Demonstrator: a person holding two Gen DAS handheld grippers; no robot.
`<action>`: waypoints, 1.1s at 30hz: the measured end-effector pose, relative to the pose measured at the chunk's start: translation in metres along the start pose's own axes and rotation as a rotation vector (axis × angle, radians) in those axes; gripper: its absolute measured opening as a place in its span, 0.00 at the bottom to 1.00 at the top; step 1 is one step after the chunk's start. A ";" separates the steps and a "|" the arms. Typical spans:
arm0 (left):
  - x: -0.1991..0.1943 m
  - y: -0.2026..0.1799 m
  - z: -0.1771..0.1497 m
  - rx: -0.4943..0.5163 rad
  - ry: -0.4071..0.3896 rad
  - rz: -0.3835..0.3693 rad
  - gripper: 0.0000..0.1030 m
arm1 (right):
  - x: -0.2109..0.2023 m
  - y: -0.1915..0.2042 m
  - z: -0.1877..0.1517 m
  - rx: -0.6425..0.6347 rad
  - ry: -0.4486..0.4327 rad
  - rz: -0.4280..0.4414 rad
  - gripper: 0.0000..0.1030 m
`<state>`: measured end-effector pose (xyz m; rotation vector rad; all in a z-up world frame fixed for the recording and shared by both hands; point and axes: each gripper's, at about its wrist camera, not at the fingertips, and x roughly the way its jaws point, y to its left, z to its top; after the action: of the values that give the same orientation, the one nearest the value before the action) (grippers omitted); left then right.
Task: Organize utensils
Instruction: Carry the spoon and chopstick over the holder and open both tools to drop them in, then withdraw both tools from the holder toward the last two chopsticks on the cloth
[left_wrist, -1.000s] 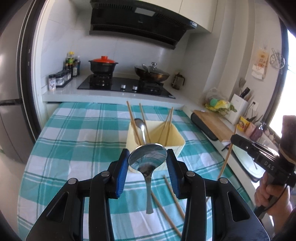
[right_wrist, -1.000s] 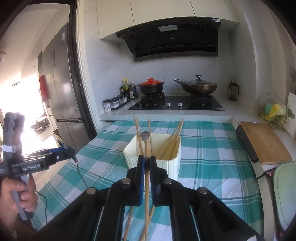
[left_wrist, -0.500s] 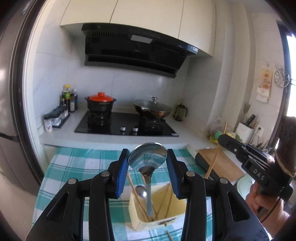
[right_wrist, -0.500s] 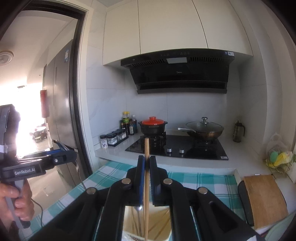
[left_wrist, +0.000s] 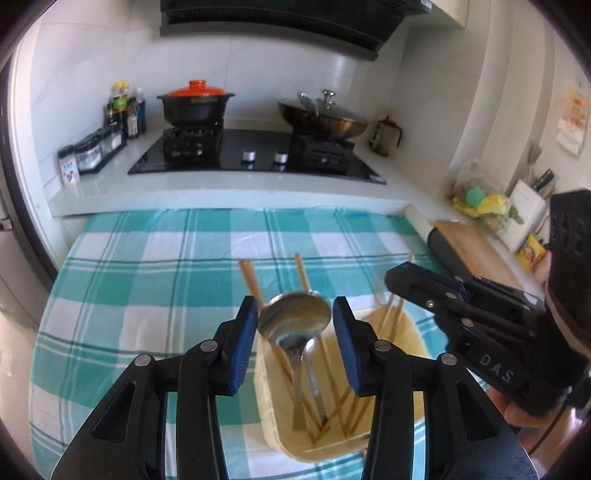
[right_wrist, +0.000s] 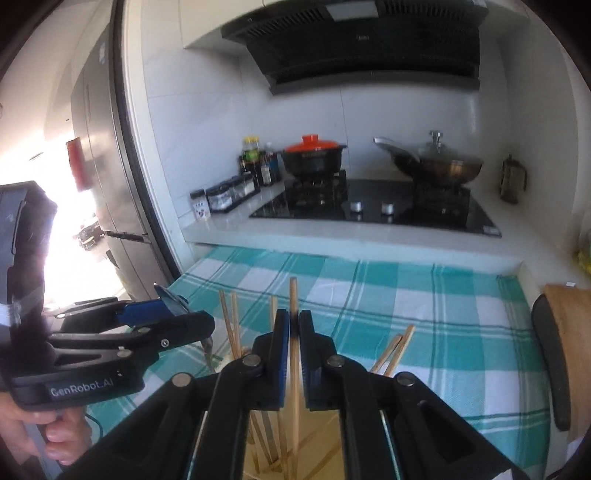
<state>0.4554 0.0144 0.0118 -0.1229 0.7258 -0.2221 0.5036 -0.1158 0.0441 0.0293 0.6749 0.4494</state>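
The left gripper (left_wrist: 294, 321) clamps a glossy steel spoon (left_wrist: 294, 318) by its bowl, over the cream bin (left_wrist: 271, 417). The right gripper (right_wrist: 291, 345) pinches one slim wooden chopstick (right_wrist: 293, 299) upright, beside it.

Utensil bin (left_wrist: 273, 424) sits lower middle on the table (left_wrist: 155, 280), chopsticks (left_wrist: 251, 284) and spoon (left_wrist: 295, 317) in it, stove (left_wrist: 255, 155) behind, upper frame.

Left gripper (left_wrist: 294, 328) grips a spoon bowl (left_wrist: 294, 320) between its blue pads; right gripper (right_wrist: 291, 354), just beside it, pinches one upright chopstick (right_wrist: 293, 295).
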 end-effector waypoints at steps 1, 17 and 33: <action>-0.002 0.001 -0.003 -0.002 0.004 0.002 0.60 | 0.005 -0.005 -0.002 0.026 0.017 -0.007 0.27; -0.107 -0.004 -0.128 0.038 0.038 0.152 0.91 | -0.143 0.029 -0.098 -0.130 0.020 -0.068 0.48; -0.131 -0.036 -0.203 0.049 0.026 0.230 0.97 | -0.196 0.050 -0.260 -0.015 0.092 -0.222 0.48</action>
<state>0.2187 0.0043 -0.0477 0.0108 0.7532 -0.0219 0.1904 -0.1818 -0.0348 -0.0801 0.7564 0.2435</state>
